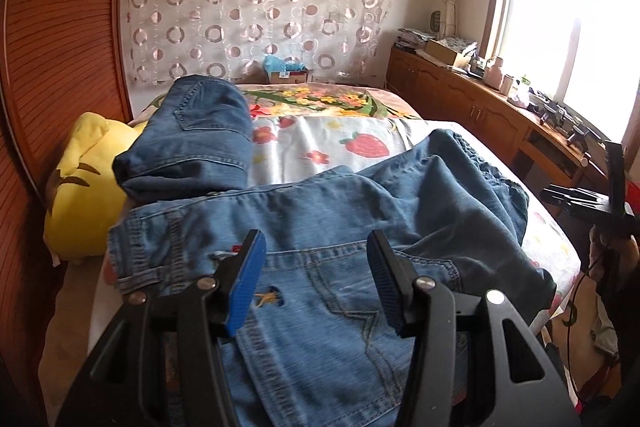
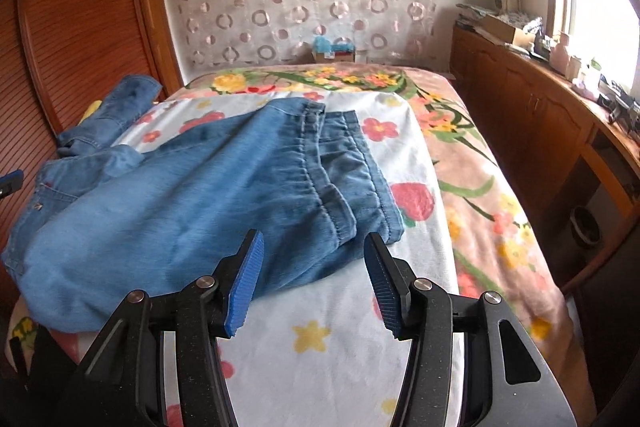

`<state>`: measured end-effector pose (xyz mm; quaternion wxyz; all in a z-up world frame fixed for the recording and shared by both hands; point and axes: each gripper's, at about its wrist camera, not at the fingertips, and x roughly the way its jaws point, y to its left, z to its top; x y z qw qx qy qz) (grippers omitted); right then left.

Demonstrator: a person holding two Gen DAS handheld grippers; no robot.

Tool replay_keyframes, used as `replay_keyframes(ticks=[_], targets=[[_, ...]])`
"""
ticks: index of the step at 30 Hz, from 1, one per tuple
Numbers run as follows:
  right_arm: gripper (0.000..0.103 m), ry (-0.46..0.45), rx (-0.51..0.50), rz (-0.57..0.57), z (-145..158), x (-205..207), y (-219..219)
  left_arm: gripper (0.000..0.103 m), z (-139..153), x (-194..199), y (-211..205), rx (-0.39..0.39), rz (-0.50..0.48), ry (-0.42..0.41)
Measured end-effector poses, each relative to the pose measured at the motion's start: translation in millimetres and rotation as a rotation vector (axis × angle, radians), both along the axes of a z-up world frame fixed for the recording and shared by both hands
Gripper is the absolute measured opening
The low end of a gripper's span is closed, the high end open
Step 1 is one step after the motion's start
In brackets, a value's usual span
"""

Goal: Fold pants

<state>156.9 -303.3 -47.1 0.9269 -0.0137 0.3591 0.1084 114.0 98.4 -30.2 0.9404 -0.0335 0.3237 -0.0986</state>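
Blue denim pants [image 1: 320,227] lie crumpled across the bed. My left gripper [image 1: 316,247] is open, its blue pads above the waistband and back pocket. In the right wrist view the pants [image 2: 192,195] spread left to middle, with the elastic cuffs [image 2: 340,187] near the middle. My right gripper [image 2: 314,247] is open and empty, just in front of the lower cuff edge. A second folded pair of jeans [image 1: 192,139] rests on the yellow plush; it also shows at the left in the right wrist view [image 2: 116,111]. The right gripper shows at the left view's right edge [image 1: 584,199].
A yellow plush toy [image 1: 84,183] lies at the bed's left side by the wooden wardrobe [image 1: 60,47]. The floral bedsheet [image 2: 328,339] covers the bed. A wooden sideboard [image 2: 532,115] with clutter runs under the window on the right. A small box [image 1: 286,73] stands beyond the bed's far end.
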Motion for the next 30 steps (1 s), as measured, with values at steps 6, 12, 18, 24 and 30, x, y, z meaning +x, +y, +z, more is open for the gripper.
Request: replay_keyframes(ticks=[6,12,18,24,30], targets=[[0.044,0.028,0.007,0.009,-11,18,1,0.052,-3,1,-9,0.007,0.008,-0.009],[0.039,0.061,-0.008,0.008,-23,31,7,0.052,-9,2,-22,0.014,0.021,-0.030],[0.039,0.086,-0.006,-0.010,-32,39,6,0.052,-14,2,-32,0.016,-0.006,-0.012],[0.037,0.106,-0.024,-0.013,-40,44,8,0.052,-16,0,-38,0.019,-0.021,-0.007],[0.007,0.088,-0.050,-0.002,-39,45,11,0.052,-18,-3,-41,0.020,-0.030,-0.004]])
